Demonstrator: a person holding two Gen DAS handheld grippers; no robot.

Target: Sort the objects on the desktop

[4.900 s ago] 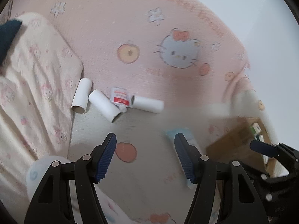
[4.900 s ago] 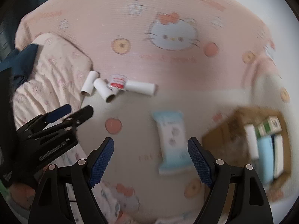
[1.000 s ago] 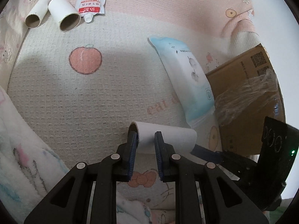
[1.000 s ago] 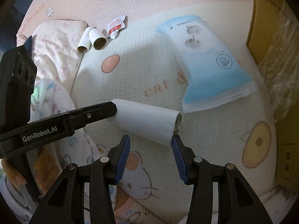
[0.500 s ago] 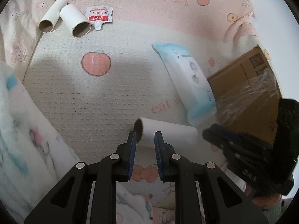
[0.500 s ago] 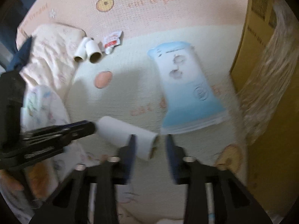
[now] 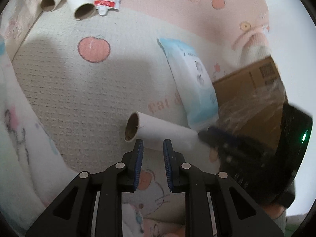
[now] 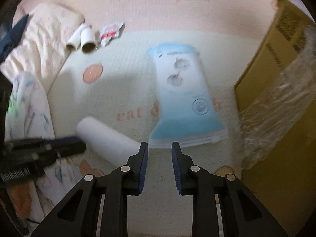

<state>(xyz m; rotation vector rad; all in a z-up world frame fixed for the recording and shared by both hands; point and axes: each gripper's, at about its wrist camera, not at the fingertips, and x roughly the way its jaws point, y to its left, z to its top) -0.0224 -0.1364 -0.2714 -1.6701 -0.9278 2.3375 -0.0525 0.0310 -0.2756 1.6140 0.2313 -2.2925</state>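
Observation:
A white paper tube (image 7: 167,132) (image 8: 106,138) hangs low over the mat (image 7: 79,98). My left gripper (image 7: 153,144) (image 8: 79,146) is shut on it, the tips nipping its near side by the open left end. My right gripper (image 8: 159,146) (image 7: 205,135) is at the tube's right end. Its jaws stand narrow, and only mat and the wipes pack show between the pads. The tube's end lies hidden behind its left finger. The light-blue wipes pack (image 7: 193,79) (image 8: 181,90) lies flat just beyond the tube.
A brown cardboard box (image 7: 252,90) (image 8: 276,69) with loose clear film (image 8: 276,102) stands to the right. At the far left lie two empty cardboard tubes (image 7: 83,6) (image 8: 88,39) and a red-and-white sachet (image 7: 106,0) (image 8: 110,31). A pillow (image 8: 45,31) and a printed blanket border the left.
The right jaws, a second ago open around the tube's right end, have closed and now sit just right of that end. The tube's open left end has swung more toward the left camera.

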